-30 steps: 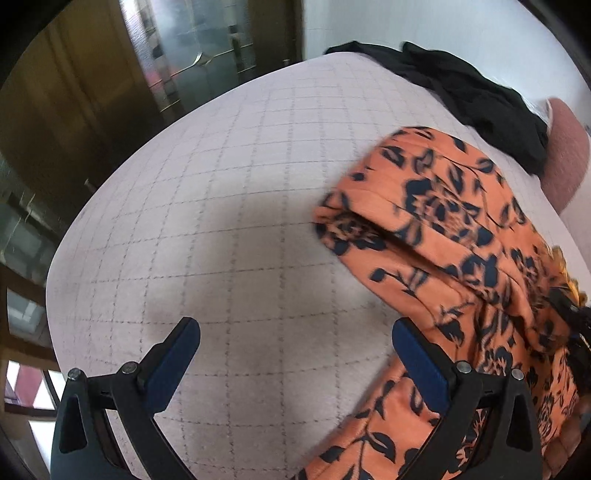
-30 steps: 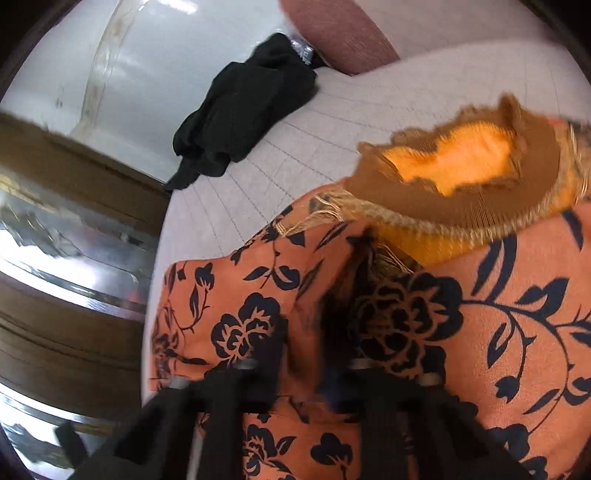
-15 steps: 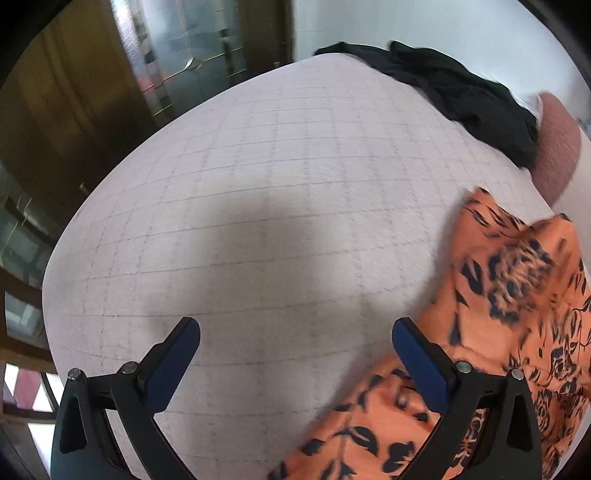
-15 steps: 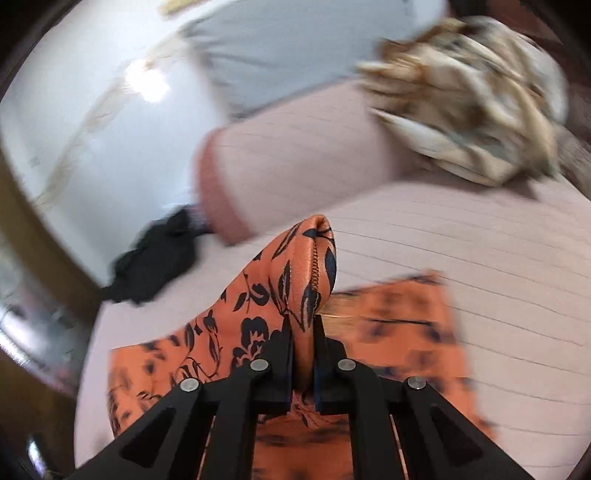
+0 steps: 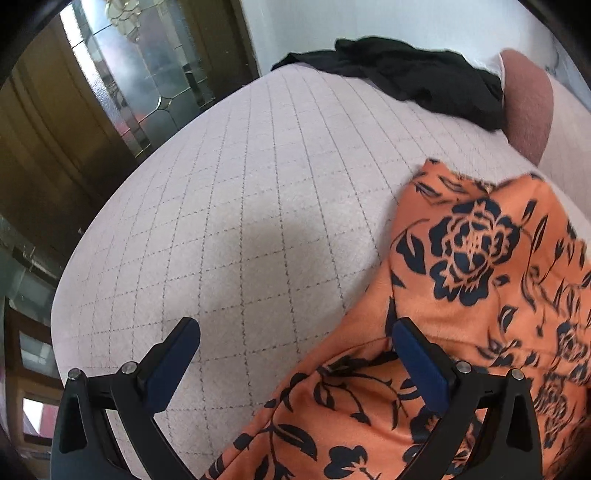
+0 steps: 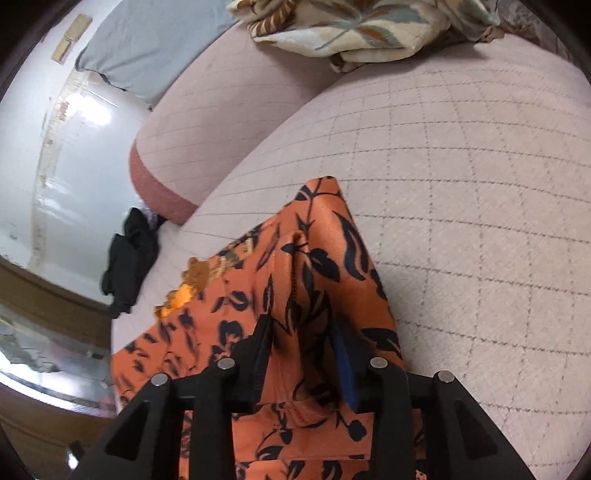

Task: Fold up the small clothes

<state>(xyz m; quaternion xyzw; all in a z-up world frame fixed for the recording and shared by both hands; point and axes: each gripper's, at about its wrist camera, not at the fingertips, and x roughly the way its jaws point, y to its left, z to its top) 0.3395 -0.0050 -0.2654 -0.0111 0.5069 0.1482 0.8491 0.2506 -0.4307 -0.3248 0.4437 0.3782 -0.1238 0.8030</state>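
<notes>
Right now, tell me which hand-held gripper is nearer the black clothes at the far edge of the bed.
Cannot tell. Both are far from the black clothes: the left hand-held gripper hangs open over the bedcover; the right hand-held gripper, just opening, straddles the orange floral garment.

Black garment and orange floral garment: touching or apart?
Apart. In the left wrist view, bare quilted bed cover lies between the black garment near the far edge and the orange floral garment; the right wrist view shows the same gap.

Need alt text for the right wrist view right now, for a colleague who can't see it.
The right hand-held gripper has just been opening, with a raised fold of the orange floral garment between its jaws, over the pink quilted bed. A patterned cloth lies beyond.
</notes>
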